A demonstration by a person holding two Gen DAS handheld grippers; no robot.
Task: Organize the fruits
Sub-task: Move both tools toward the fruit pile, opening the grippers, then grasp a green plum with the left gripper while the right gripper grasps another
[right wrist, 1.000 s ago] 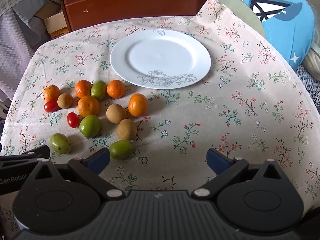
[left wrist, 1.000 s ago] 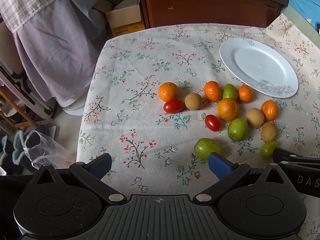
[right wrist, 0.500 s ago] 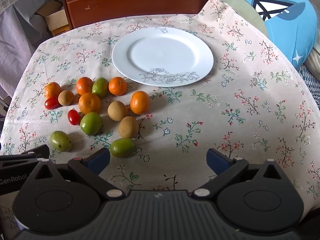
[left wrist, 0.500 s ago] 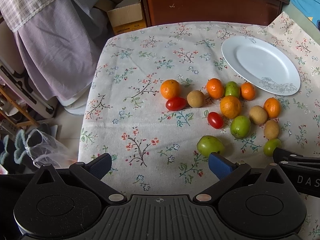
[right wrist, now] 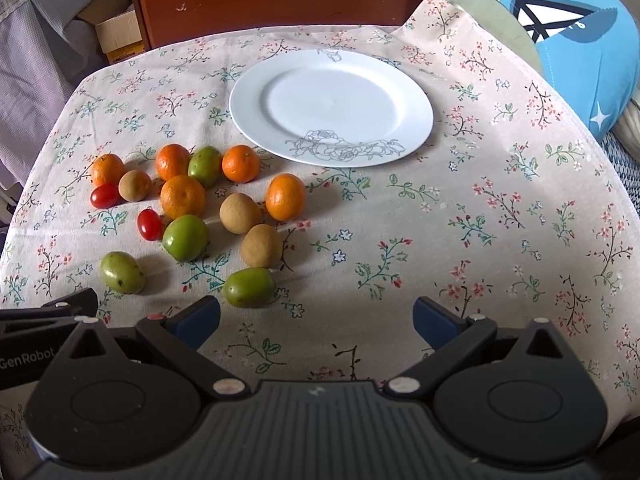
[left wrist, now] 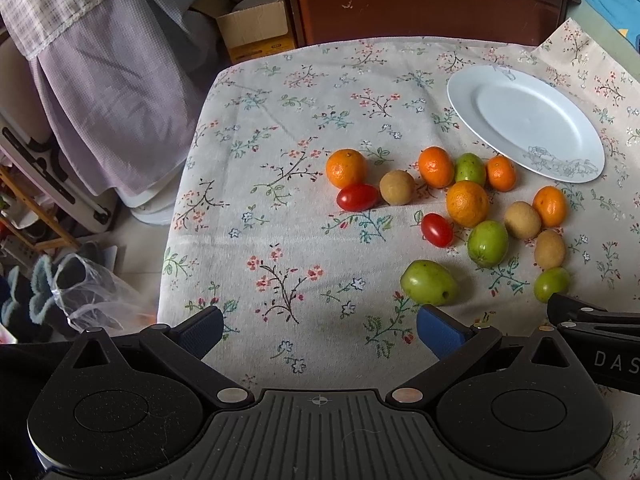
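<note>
The white plate (right wrist: pixel 331 108) sits bare toward the far side of the floral tablecloth (right wrist: pixel 460 240), just short of the dark wooden cabinet (right wrist: pixel 280 0) that stands beyond the table's far edge. All the fruit lies loose on the cloth, nearer the camera than the plate and off to its left. Closest to the plate's near-left rim is a small orange (right wrist: pixel 240 163), just beside a green fruit (right wrist: pixel 205 166) and another orange (right wrist: pixel 172 161). Another orange (right wrist: pixel 285 197) lies a little nearer than the plate's rim, with two brown fruits (right wrist: pixel 240 213) just beside it. Two cherry tomatoes (right wrist: pixel 149 224) lie at the left of the cluster, well apart from the plate. The two green fruits farthest from the plate are one (right wrist: pixel 249 287) just ahead of the right gripper's left finger and one (left wrist: pixel 429 283) just ahead of the left gripper's right finger.

The left gripper (left wrist: pixel 319 326) hangs with its jaws spread wide and nothing between them, over bare cloth left of the fruit. The right gripper (right wrist: pixel 316 318) is likewise spread wide and empty. To the right of the plate and nearer than it the cloth is bare out to the table edge, where a blue cushion (right wrist: pixel 576 40) lies. Left of the plate the cloth drops off toward a cardboard box (left wrist: pixel 256 32) and hanging lilac fabric (left wrist: pixel 112 92).
</note>
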